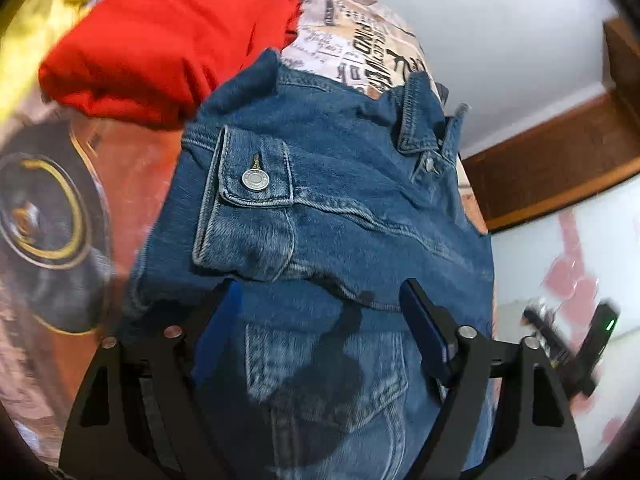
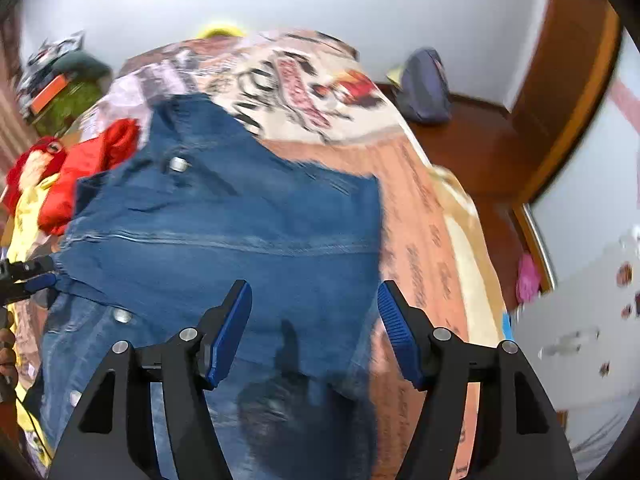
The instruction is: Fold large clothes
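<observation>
A blue denim jacket lies partly folded on the printed bedspread; a buttoned chest pocket and the collar face up. My left gripper hovers just above the jacket, open and empty. In the right wrist view the jacket spreads across the bed. My right gripper is open and empty above the jacket's right edge. The left gripper shows at the jacket's left edge. The right gripper shows blurred at the far right of the left wrist view.
A folded red garment lies beyond the jacket, with yellow cloth beside it. The bedspread drops off on the right toward a wooden floor. A grey bag stands by the wall. A wooden door frame is on the right.
</observation>
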### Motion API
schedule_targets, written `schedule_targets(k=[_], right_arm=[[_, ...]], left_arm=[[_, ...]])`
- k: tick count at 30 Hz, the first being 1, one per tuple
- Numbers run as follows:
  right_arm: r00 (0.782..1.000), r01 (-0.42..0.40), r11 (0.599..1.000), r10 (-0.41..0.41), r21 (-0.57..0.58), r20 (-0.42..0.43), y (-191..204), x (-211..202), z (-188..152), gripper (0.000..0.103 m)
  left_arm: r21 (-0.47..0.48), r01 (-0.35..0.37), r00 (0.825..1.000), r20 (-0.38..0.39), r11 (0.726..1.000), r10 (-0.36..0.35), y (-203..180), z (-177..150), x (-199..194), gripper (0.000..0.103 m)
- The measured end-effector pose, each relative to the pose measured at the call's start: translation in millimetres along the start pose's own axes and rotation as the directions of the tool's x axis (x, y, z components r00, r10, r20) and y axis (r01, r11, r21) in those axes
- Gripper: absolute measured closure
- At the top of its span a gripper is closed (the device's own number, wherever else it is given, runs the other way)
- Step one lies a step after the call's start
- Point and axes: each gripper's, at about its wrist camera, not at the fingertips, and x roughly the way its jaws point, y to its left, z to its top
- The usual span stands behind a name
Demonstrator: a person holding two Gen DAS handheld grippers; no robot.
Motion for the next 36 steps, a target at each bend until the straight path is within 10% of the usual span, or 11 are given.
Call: schedule_targets(k=[4,8,12,20,24,27,31,36], right_arm=[[0.999,-0.017,0.998,0.020,0.064,-0.049,-21.8,14.2,-14.1,0.041],[0.996,-0.041,0.995,0.048,0.096,-0.074,-31.6,19.5,-21.4,0.041],[0.997,-0.055,0.993,0.061,0.102,-0.054,-33.4,16.0,-17.5,0.041],[0.997,-0.065,0.994,0.069,0.086,-0.040,-26.5,19.2,-13.9,0.038],[0.991,-0.062,0.994,0.072,0.087,-0.114,-23.0,38.3,-23.5,0.038],[0.979,-0.066,0.993,0.084,0.099,-0.186,-22.6,55.6,-32.1,0.038],[0.979,-0.065,0.989,0.089,0.132,-0.186,-29.2,55.3,-36.1,0.029],[0.976,-0.074,0.989,0.098,0.128,-0.195,-35.6,51.3,-34.4,0.029]], left_arm=[[-0.061,-0.005,1.000,0.003,0.998,0.005,8.0,8.4,16.3,0.033],[-0.028,-0.162,0.984,0.067,0.986,0.164,-0.8,12.8,21.3,0.063],[0.168,-0.390,0.906,0.244,0.906,0.345,-50.5,6.8,7.0,0.077],[0.301,-0.514,0.804,0.497,0.803,0.328,-94.0,-1.1,-47.6,0.079],[0.344,-0.496,0.855,0.351,0.797,0.381,-59.6,-1.7,-28.9,0.077],[0.358,-0.516,0.856,0.254,0.778,0.451,-36.5,-6.9,2.3,0.072],[0.294,-0.477,0.879,0.177,0.828,0.443,-4.2,-15.8,7.6,0.044],[0.250,-0.424,0.905,0.165,0.871,0.393,6.7,-11.0,-15.0,0.037]])
